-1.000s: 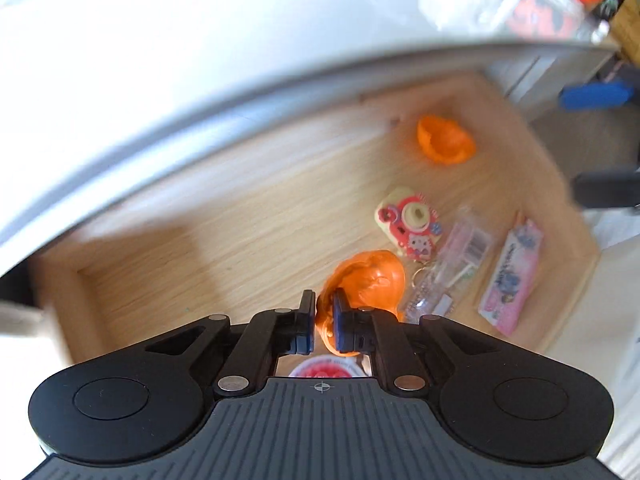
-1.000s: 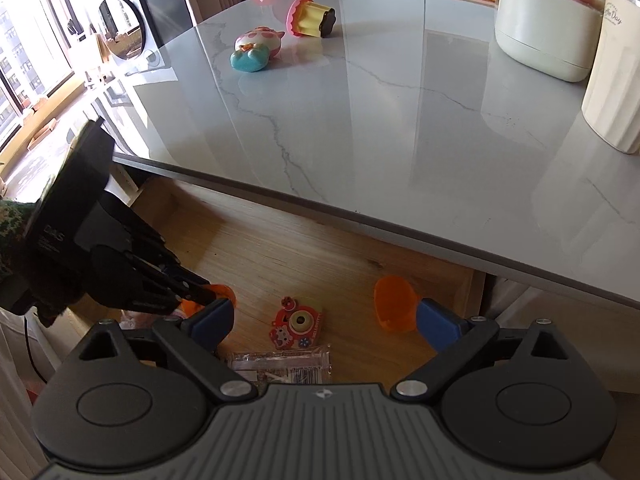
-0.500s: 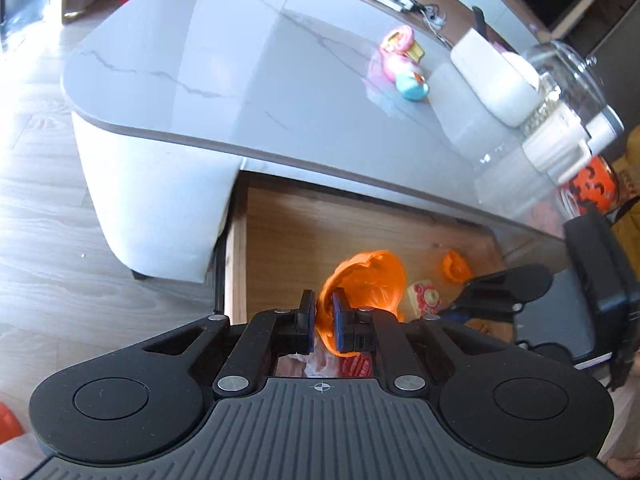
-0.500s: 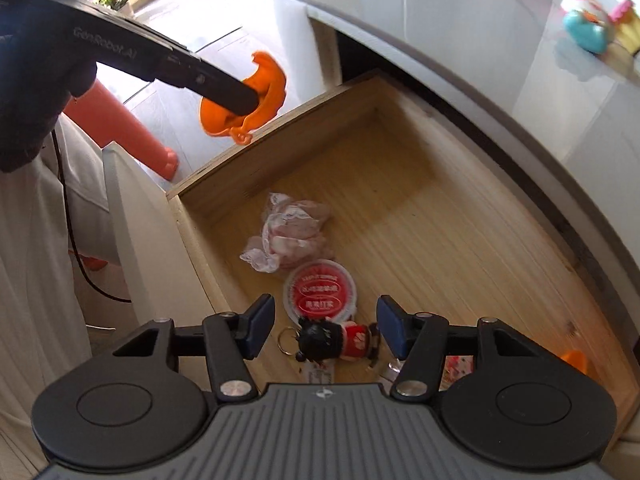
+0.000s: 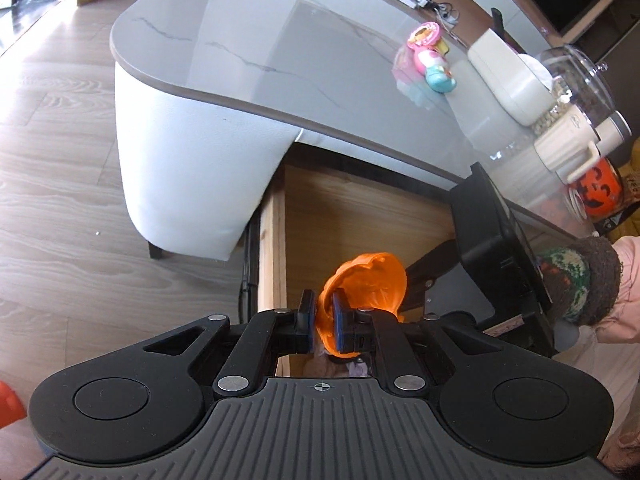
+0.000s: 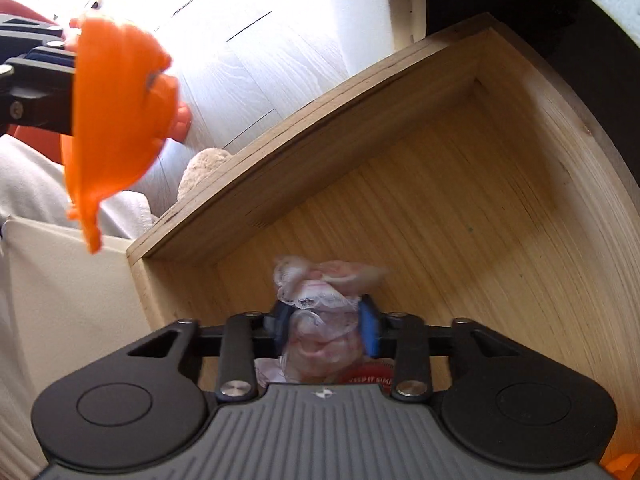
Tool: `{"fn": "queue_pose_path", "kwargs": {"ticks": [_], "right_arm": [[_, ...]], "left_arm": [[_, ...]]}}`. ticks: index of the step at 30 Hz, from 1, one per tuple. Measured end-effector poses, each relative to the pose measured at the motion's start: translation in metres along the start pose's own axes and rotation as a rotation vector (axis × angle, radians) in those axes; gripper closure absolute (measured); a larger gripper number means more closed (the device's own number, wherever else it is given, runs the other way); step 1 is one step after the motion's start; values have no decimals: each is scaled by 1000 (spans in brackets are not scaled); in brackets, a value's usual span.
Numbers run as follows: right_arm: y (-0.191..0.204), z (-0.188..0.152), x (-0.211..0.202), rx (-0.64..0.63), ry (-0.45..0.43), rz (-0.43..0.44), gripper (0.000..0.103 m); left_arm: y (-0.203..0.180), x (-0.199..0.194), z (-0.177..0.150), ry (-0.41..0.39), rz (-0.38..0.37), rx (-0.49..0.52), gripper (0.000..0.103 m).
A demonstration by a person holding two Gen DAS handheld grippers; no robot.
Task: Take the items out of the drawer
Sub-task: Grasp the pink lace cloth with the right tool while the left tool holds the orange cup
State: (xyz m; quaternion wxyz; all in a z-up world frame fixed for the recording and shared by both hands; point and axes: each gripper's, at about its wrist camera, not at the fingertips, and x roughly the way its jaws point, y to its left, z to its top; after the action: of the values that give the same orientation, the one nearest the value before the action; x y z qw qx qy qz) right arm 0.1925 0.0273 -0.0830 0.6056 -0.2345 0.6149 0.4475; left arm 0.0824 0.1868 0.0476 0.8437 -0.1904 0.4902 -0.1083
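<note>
My left gripper (image 5: 323,327) is clamped on the orange shell (image 5: 366,284), clear above the drawer (image 6: 500,200) at lower centre. My right gripper (image 6: 326,330) has just been closing around the crinkly pink packet (image 6: 324,312) on the drawer floor at lower centre. That soft wrapper could slip free on lifting, and the shell at upper left crowds my way out.

The tabletop (image 5: 304,76) overhangs the drawer's (image 6: 280,168) back; its front stands open, the right claw (image 6: 326,326) filling one corner.
</note>
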Motion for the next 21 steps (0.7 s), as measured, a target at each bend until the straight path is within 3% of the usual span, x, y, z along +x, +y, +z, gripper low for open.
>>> {"fn": "queue_pose_path", "kwargs": {"ticks": [4, 8, 17, 21], "right_arm": [[7, -27, -30, -16, -38, -65, 86], [0, -68, -73, 56, -109, -106, 87], [-38, -165, -183, 263, -415, -195, 89], [-36, -182, -179, 256, -434, -222, 88]], "left_arm": [[-12, 6, -1, 21, 5, 52, 92], [-38, 15, 0, 49, 27, 124, 92], [-130, 24, 29, 20, 26, 316, 92], [-134, 20, 34, -8, 60, 309, 92]]}}
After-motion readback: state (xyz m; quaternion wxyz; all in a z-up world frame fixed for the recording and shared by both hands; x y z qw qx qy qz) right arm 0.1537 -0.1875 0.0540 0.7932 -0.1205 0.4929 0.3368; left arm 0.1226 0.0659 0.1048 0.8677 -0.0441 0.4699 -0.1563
